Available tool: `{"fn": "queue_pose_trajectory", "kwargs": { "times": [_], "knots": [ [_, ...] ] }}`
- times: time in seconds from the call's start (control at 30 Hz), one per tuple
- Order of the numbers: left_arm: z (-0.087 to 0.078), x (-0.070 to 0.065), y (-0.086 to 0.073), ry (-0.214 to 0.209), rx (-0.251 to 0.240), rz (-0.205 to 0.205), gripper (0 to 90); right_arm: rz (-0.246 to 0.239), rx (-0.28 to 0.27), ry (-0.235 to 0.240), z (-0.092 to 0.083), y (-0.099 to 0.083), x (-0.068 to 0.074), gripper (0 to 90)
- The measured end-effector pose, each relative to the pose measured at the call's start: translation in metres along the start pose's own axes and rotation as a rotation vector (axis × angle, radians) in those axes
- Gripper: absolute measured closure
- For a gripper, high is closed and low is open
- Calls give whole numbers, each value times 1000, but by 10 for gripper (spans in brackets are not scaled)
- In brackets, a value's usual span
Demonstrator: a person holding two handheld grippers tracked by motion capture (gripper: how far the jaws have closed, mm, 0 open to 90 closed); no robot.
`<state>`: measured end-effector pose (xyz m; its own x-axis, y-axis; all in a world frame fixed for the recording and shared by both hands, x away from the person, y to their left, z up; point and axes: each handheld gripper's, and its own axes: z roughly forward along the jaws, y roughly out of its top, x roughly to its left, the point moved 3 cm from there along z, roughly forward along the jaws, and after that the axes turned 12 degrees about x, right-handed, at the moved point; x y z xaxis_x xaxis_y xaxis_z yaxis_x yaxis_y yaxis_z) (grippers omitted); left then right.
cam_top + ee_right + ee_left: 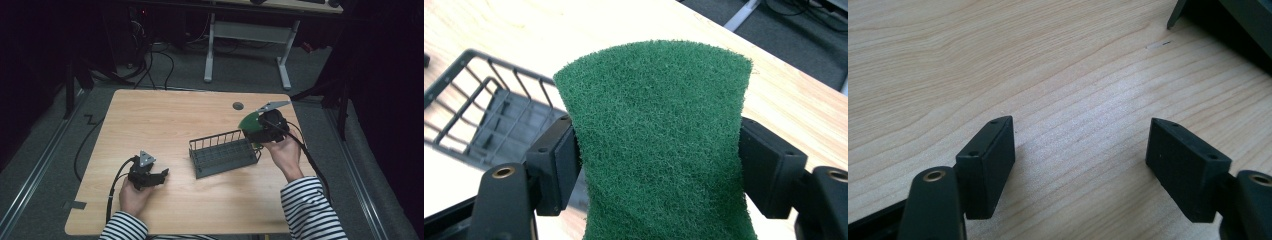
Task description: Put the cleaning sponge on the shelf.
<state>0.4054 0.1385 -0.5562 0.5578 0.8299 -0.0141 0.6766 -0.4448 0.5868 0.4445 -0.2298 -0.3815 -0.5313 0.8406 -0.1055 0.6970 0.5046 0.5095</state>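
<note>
Left gripper (161,175) rests low on the light wooden table (150,120), jaws spread wide with bare wood between them. Just right of it, at mid-table, stands a dark wire rack with a gridded base (223,152). Right gripper (256,131), raised at the rack's right end, pinches a green fibrous scouring pad (659,145) between both jaws.

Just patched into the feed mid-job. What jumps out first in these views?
The green scouring pad stands out, pinched between the jaws of the right gripper, held above the right end of the dark wire basket at mid-table. The left gripper rests low near the table's front-left with its jaws wide apart over bare wood.
</note>
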Motion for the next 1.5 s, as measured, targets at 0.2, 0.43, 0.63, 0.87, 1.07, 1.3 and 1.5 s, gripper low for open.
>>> {"fn": "queue_pose_trajectory", "kwargs": {
  "times": [0.2, 0.43, 0.63, 0.87, 1.07, 1.3, 1.5],
  "knots": [
    [0, 0, 0, 0, 0, 1, 282, 11, -1, 41, 20, 14, 8, 265],
    [0, 0, 0, -1, 0, 2, 282, -7, 44, 69, 44, 21, 23, 264],
    [0, 0, 0, 0, -1, 3, 282, 3, 56, 90, 58, 23, 28, 263],
    [0, 0, 0, -1, -2, 3, 281, 3, 58, 79, 68, 22, 33, 259],
    [0, 0, 0, 0, -1, 3, 281, 4, 68, 83, 74, 17, 34, 253],
    [0, 0, 0, 0, -2, 3, 281, 1, 74, 90, 77, 11, 36, 247],
    [0, 0, 0, 0, -2, 3, 281, -3, 81, 85, 81, 7, 37, 234]
  ]
}}
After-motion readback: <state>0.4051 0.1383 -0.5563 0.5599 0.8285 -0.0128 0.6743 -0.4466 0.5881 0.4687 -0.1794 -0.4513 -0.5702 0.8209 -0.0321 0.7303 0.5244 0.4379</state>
